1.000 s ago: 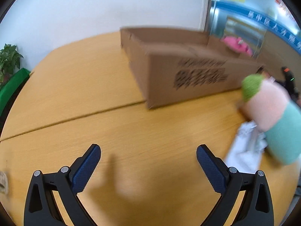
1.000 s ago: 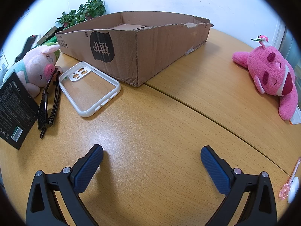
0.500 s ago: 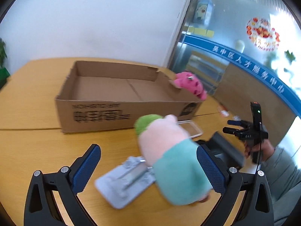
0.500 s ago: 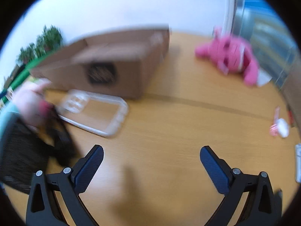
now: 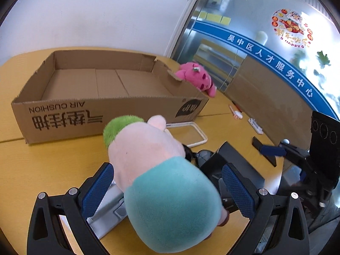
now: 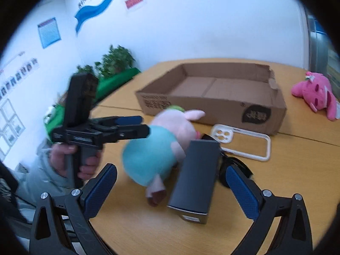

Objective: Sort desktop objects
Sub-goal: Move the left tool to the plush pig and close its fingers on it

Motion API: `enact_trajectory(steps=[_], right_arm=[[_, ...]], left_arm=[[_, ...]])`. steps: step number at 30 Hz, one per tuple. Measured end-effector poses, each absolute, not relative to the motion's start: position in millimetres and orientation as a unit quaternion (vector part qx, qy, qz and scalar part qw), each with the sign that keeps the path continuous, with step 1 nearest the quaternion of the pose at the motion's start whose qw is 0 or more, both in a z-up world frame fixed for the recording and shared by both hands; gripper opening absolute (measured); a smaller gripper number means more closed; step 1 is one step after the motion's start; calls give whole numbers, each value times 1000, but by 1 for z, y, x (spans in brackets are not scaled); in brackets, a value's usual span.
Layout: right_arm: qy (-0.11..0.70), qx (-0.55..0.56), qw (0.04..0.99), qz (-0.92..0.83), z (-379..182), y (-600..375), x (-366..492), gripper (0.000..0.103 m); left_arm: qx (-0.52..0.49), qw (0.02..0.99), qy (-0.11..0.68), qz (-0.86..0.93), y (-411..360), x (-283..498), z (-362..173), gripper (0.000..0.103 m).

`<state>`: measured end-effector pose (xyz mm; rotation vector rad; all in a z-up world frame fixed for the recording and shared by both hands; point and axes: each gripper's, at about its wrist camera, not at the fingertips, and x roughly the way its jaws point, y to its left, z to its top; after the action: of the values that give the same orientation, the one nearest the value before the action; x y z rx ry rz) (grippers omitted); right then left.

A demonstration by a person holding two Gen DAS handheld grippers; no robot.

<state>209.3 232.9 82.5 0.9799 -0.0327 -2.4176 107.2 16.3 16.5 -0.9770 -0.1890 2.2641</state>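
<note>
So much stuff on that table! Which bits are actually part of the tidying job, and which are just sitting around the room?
Part of the job:
cardboard box
pig plush between the open left gripper
dark box before the open right gripper
phone case
sunglasses
pink plush

Just lying about:
potted plants
wall posters

The box (image 5: 110,114) carries "AIR CUSHION" upside down on its long side, above large upside-down Chinese characters. A blue band (image 5: 269,63) on the glass wall reads "吴中区人才服务中心". The round red sticker (image 5: 292,28) shows lettering too small to read.
</note>
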Motion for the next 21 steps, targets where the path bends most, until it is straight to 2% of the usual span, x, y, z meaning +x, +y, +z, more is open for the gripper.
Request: enact_trajectory(steps=[3, 9, 14, 21], right_arm=[[47, 361, 169, -916, 70, 250, 207, 101], [55, 362, 51, -929, 73, 311, 198, 101], [14, 340, 181, -923, 92, 274, 223, 101], [-19, 344, 286, -894, 81, 199, 233, 101]], left_arm=[[-394, 310, -71, 862, 16, 102, 4, 102], [-418, 330, -111, 839, 10, 98, -11, 98], [-440, 349, -137, 816, 8, 101, -19, 89], [-444, 348, -162, 809, -12, 114, -22, 76]])
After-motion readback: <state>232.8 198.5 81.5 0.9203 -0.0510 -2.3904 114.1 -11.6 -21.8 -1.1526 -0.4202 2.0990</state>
